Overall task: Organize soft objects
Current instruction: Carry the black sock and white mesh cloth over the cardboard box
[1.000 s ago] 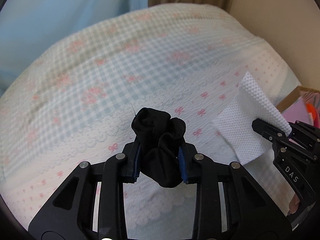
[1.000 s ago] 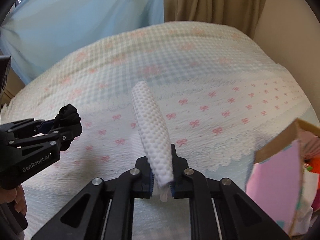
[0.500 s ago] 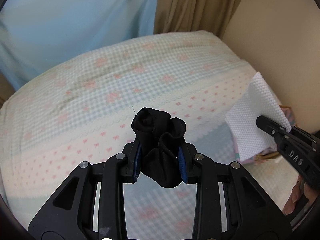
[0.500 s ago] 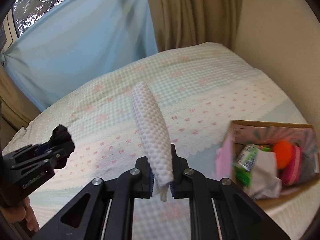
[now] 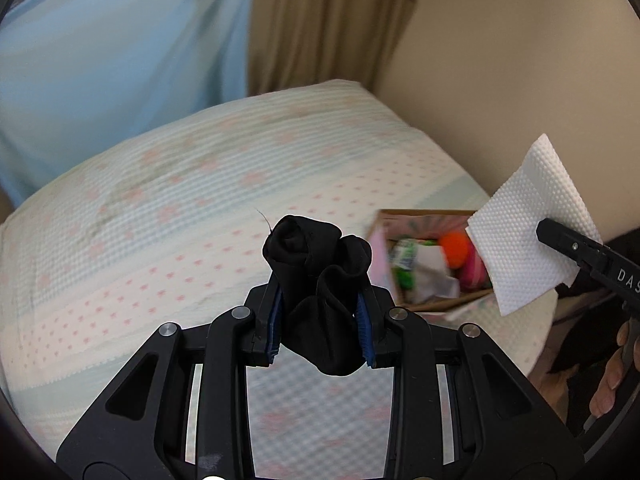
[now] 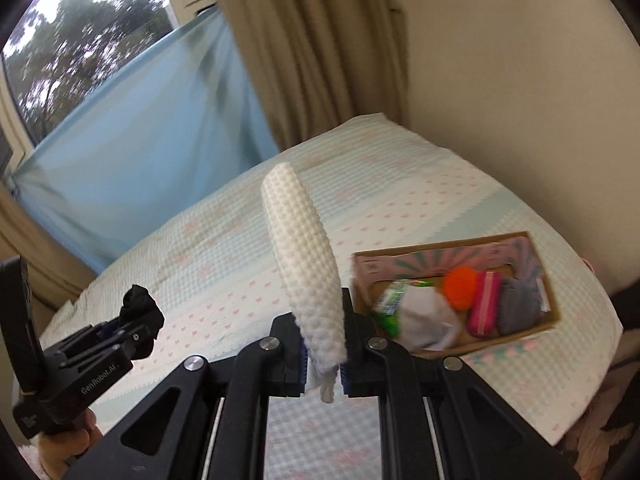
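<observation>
Gripping hard, your left gripper point(image 5: 320, 332) has its blue pads clamped on a black sock point(image 5: 320, 292), bunched up and bulging above the fingers, held off the bed point(image 5: 160, 240). Your right gripper point(image 6: 323, 354) is closed on a white cloth point(image 6: 304, 264), which stands up from the jaws in a long dimpled roll.

From the left camera you get that cloth side-on point(image 5: 528, 236): it's a flat folded sheet there, pinched near its right edge, hanging in front of the box point(image 5: 416, 216). Only one finger of the right gripper point(image 5: 576, 248) shows in that view, plus your fingertips at the far right.

The right camera gives you the box properly point(image 6: 552, 304): cardboard, sitting on the bed's right side, holding a white bundle point(image 6: 428, 320), an orange ball point(image 6: 460, 286), a pink item point(image 6: 486, 308), a grey one point(image 6: 520, 304) and green packaging point(image 6: 390, 300). It also catches your left gripper point(image 6: 136, 322) low on the left with the sock point(image 6: 138, 304) poking out, well apart from the box. Window and trees show only here.
</observation>
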`<state>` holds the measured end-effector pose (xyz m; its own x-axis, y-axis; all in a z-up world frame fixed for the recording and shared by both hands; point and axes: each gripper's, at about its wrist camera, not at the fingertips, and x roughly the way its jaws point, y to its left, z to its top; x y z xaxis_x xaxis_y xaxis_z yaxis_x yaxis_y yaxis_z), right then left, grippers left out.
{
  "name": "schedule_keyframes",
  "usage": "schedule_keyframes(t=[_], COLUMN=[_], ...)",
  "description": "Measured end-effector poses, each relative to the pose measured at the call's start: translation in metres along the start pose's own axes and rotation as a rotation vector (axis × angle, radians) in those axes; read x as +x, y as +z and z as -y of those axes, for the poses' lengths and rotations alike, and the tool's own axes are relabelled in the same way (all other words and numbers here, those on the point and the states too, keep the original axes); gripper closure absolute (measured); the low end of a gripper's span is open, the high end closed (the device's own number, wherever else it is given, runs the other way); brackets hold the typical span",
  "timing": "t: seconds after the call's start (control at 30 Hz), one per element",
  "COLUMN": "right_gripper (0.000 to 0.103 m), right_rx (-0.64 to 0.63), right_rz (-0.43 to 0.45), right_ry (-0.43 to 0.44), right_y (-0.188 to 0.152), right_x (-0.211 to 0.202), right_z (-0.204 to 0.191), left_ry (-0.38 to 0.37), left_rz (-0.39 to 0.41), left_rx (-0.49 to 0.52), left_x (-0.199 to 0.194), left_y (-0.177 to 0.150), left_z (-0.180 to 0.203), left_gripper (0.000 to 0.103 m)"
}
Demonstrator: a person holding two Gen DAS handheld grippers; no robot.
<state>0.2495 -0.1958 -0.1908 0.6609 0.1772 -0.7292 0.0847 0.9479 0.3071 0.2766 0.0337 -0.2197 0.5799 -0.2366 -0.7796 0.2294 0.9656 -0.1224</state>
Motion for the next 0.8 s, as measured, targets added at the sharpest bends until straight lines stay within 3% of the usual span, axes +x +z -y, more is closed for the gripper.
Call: schedule_keyframes(t=[0.17,0.37,0.5,0.8], right_gripper=[0.092,0.092,0.092,0.092], right_rx=[0.034,0.04,0.091,0.091], right_rz=[-0.018,-0.085,-0.133,-0.293], right_ry=[-0.015,-0.001,0.031,0.101], right_y=[0.009,0.017,0.026,0.03], right_x=[-0.016,-0.005,0.018,0.094], right_z=[0.048,0.101,0.14,0.185], left_ry=[-0.029,-0.036,-0.025,0.002], left_rz=[-0.028,-0.074,-0.133,-0.286], left_rx=[0.052,0.075,0.08,0.104], left_x=[0.014,0.05,0.086,0.181], left_y=[0.008,0.017,0.018,0.013], left_z=[0.059,0.119,0.151,0.199], left_gripper=[0.076,0.076,0.076,0.076])
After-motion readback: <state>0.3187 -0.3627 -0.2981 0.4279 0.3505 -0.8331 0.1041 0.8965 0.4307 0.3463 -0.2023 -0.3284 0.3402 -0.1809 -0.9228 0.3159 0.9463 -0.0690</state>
